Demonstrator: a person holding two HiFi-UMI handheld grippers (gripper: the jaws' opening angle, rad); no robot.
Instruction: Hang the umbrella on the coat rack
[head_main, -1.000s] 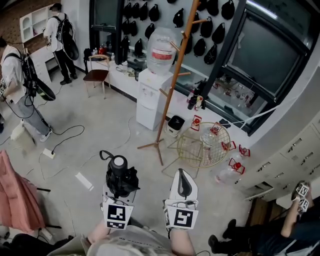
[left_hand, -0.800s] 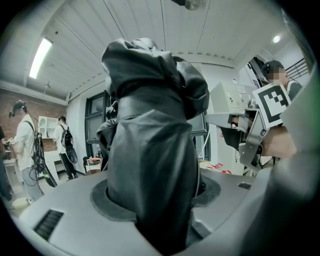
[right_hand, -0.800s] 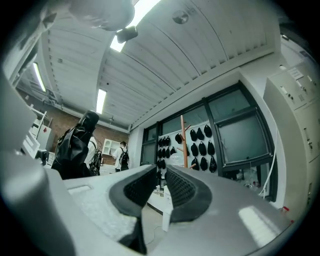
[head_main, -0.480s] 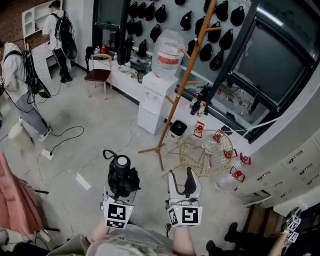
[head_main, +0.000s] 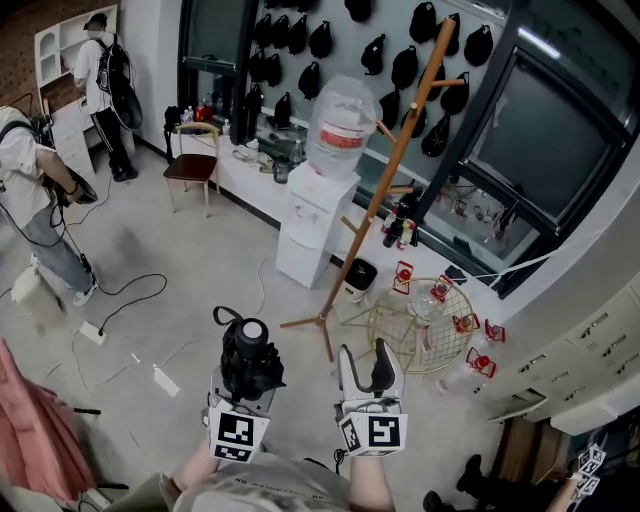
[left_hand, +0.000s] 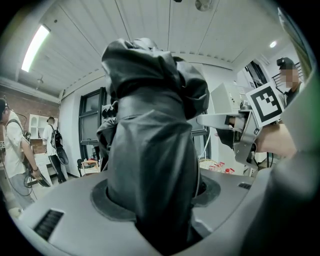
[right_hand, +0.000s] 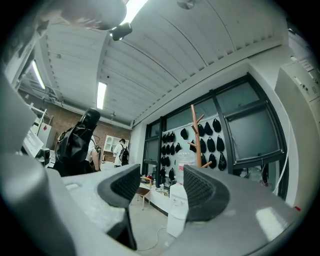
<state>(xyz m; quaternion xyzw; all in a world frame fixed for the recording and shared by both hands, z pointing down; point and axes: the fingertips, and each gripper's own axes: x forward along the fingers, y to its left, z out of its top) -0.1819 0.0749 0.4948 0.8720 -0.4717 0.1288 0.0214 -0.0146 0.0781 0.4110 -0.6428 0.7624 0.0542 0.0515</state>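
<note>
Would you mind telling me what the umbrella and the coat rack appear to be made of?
The umbrella looks like black synthetic fabric with a slight sheen, judging by its crumpled folds. The coat rack looks like matte orange-brown wood with angled pegs, though painted metal is possible.

A white water dispenser stands against the wall with a large water bottle on top. A small black bin sits just beside it. Rows of black caps hang on the wall behind. A wooden chair stands further left, and a gold wire basket is on the floor to the right.
</note>
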